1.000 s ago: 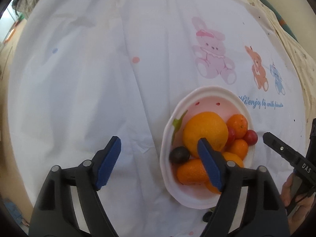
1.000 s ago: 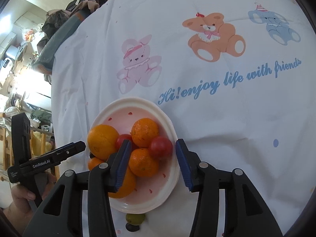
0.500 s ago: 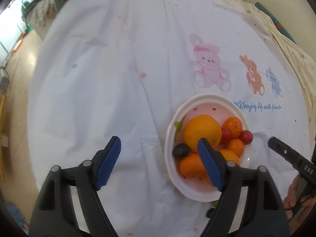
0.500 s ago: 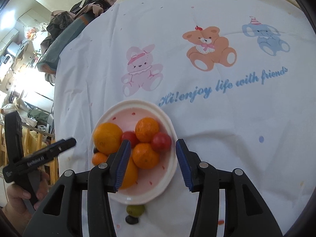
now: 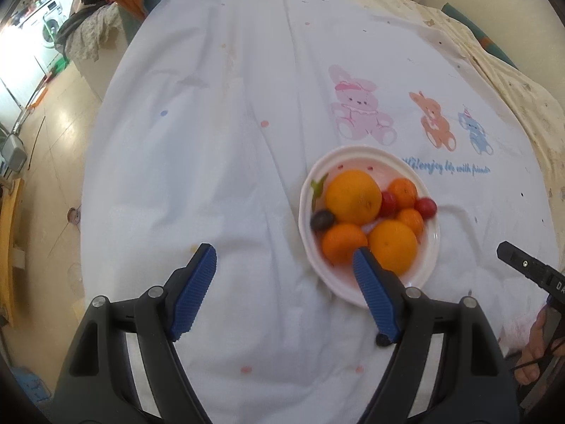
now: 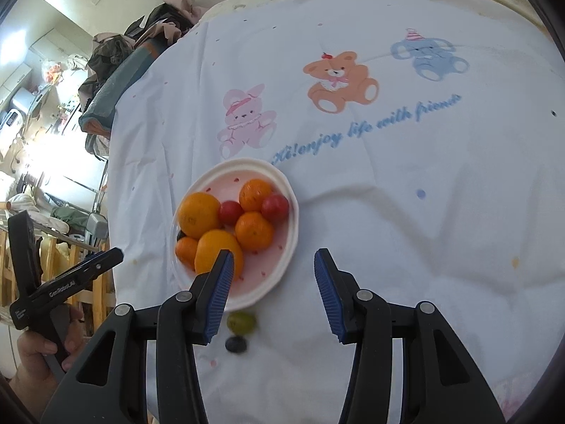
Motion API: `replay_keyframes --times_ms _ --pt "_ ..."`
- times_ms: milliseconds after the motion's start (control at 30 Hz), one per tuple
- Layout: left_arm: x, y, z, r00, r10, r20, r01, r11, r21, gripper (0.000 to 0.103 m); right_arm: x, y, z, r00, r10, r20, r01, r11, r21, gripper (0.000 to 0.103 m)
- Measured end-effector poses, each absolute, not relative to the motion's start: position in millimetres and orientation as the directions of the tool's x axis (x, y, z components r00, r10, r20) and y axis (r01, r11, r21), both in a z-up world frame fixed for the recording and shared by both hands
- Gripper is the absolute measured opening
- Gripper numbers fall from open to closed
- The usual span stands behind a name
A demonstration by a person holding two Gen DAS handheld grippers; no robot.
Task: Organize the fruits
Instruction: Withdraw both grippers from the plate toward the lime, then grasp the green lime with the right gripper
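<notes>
A white plate (image 5: 374,155) on the white cloth holds several oranges (image 5: 353,196), two red tomatoes (image 5: 425,207) and a dark grape (image 5: 322,219). It also shows in the right wrist view (image 6: 243,168), with oranges (image 6: 198,213) and tomatoes (image 6: 274,206). A green grape (image 6: 241,322) and a dark grape (image 6: 236,345) lie on the cloth just in front of the plate. My left gripper (image 5: 284,291) is open and empty, above the cloth left of the plate. My right gripper (image 6: 273,295) is open and empty, above the plate's near edge.
The white cloth (image 5: 212,141) has printed cartoon animals (image 6: 333,81) and blue writing beyond the plate. Its left edge drops to the floor (image 5: 53,134). Clothes are piled (image 6: 134,46) at the far left. The other gripper shows at each view's side (image 5: 529,270) (image 6: 67,282).
Both grippers have pulled back and up from the plate, so it looks smaller and farther. Both stay open. The fruit has not moved.
</notes>
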State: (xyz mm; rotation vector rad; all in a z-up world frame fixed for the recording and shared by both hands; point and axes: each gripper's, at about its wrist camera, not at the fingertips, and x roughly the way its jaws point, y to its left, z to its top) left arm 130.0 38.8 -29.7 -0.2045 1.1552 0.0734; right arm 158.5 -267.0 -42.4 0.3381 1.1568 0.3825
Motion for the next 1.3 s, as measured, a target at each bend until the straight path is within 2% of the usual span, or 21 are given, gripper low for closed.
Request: replay_keyframes --times_ms 333,800,867,1000,1300 --pt "87.1 28.8 -16.2 0.465 -0.018 -0.885 -0.133 0.987 -0.089 0.077 118.4 -268.0 -40.6 0.360 0.452 -0.816 -0.102 0.889 0.447 0.050" --pt "48.7 8.8 -19.1 0.467 -0.065 -0.882 -0.104 0.986 -0.128 0.077 87.2 -253.7 -48.7 0.336 0.442 -0.832 -0.138 0.897 0.420 0.050" --pt "43.6 6.3 -22.1 0.454 -0.092 -0.886 -0.098 0.983 -0.153 0.077 86.4 -252.5 -50.8 0.324 0.448 -0.833 -0.138 0.894 0.427 0.050" --pt "40.6 0.5 -24.4 0.449 -0.063 -0.892 -0.093 0.989 -0.117 0.077 88.1 -249.8 -59.6 0.284 0.473 -0.834 -0.124 0.881 0.457 0.051" --pt "50.9 7.7 -33.5 0.426 -0.048 -0.904 -0.154 0.980 -0.125 0.077 116.5 -229.5 -92.8 0.158 0.514 -0.843 -0.095 0.858 0.506 0.051"
